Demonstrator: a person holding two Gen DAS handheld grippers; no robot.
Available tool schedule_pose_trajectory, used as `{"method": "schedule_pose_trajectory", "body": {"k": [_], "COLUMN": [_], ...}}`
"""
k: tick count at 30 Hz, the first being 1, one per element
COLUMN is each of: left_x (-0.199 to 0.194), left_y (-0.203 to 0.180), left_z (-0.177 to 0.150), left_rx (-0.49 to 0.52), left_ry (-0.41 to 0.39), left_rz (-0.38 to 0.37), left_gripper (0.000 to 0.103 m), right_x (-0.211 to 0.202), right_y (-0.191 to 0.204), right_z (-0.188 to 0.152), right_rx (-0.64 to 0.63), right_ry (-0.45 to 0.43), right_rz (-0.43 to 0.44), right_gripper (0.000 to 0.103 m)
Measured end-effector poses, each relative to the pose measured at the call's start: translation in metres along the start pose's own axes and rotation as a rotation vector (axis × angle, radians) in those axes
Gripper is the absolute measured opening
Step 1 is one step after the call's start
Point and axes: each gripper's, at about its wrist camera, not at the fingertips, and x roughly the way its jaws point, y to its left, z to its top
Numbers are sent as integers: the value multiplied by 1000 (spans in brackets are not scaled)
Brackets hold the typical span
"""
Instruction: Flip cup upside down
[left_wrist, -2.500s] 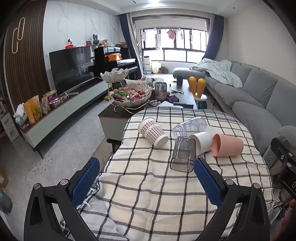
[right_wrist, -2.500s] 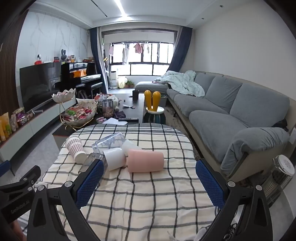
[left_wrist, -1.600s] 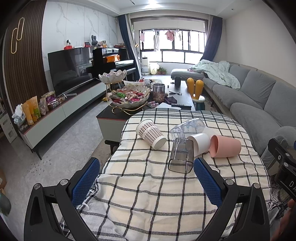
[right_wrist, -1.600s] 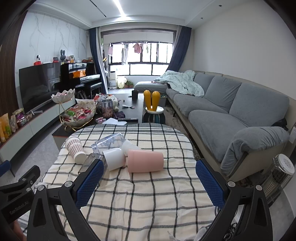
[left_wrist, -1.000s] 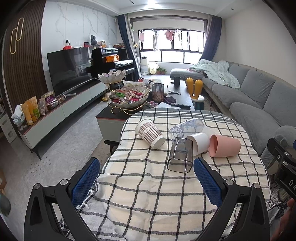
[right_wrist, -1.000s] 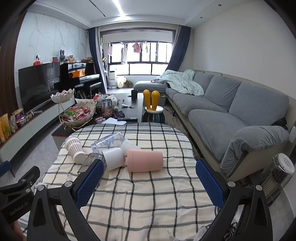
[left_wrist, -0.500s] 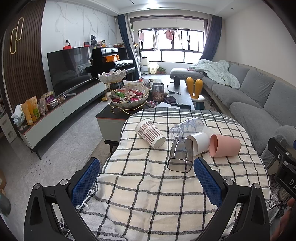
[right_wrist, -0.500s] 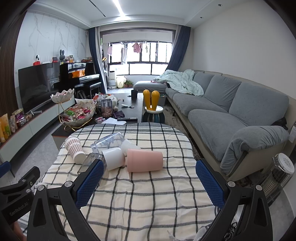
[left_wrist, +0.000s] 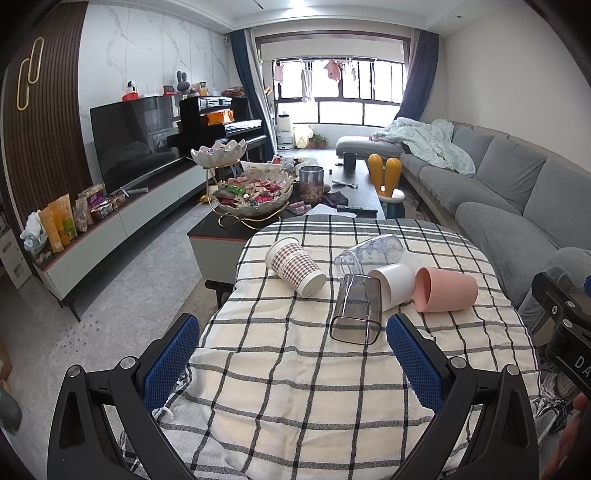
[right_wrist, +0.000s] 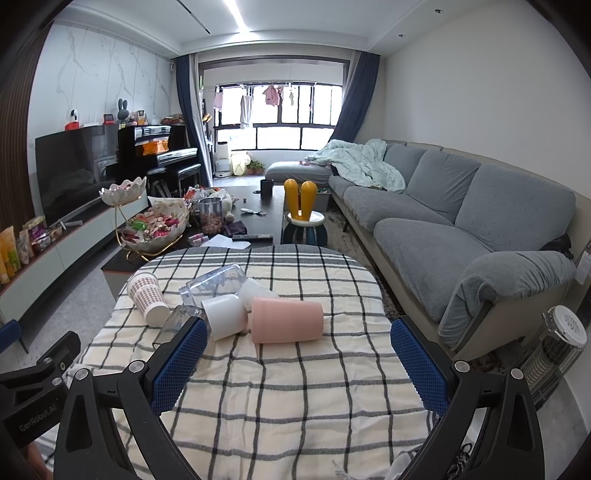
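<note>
Several cups lie on their sides on the checked tablecloth (left_wrist: 295, 369): a checked paper cup (left_wrist: 295, 266), a clear cup (left_wrist: 369, 253), a smoky grey square cup (left_wrist: 356, 314), a white cup (left_wrist: 393, 284) and a pink cup (left_wrist: 445, 290). In the right wrist view they show too: pink cup (right_wrist: 286, 320), white cup (right_wrist: 223, 315), paper cup (right_wrist: 147, 297). My left gripper (left_wrist: 291, 360) is open and empty, short of the grey cup. My right gripper (right_wrist: 299, 363) is open and empty, just short of the pink cup.
A dark coffee table (left_wrist: 258, 218) with a snack bowl stand (left_wrist: 251, 192) stands beyond the cloth-covered table. A grey sofa (right_wrist: 461, 229) runs along the right. A TV cabinet (left_wrist: 110, 218) is at left. A small heater (right_wrist: 557, 343) stands at the right.
The left gripper has drifted slightly toward the cups over the earlier frames. The right gripper has barely moved. Both stay open and no cup has moved.
</note>
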Motion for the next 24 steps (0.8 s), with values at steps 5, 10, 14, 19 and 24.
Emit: {"method": "schedule_pose_trajectory", "body": {"k": [5, 10, 14, 19, 24], "left_x": [4, 7, 14, 21, 30], "left_y": [-2, -4, -8, -15, -24], "left_z": [1, 3, 5, 9, 14], "left_rx": [2, 10, 19, 28, 34], "left_ry": [7, 9, 22, 21, 23], "left_rz": [-8, -18, -33, -40, -48], "left_gripper": [103, 103, 103, 103, 103], "right_x": [5, 11, 17, 26, 42], "right_y": [-4, -8, -8, -11, -15], "right_z": [-1, -1, -1, 1, 7], "right_rx": [0, 4, 6, 11, -5], "right_ry": [11, 20, 29, 50, 69], "right_rz": [-2, -19, -29, -32, -20], "right_gripper": [100, 100, 100, 100, 100]}}
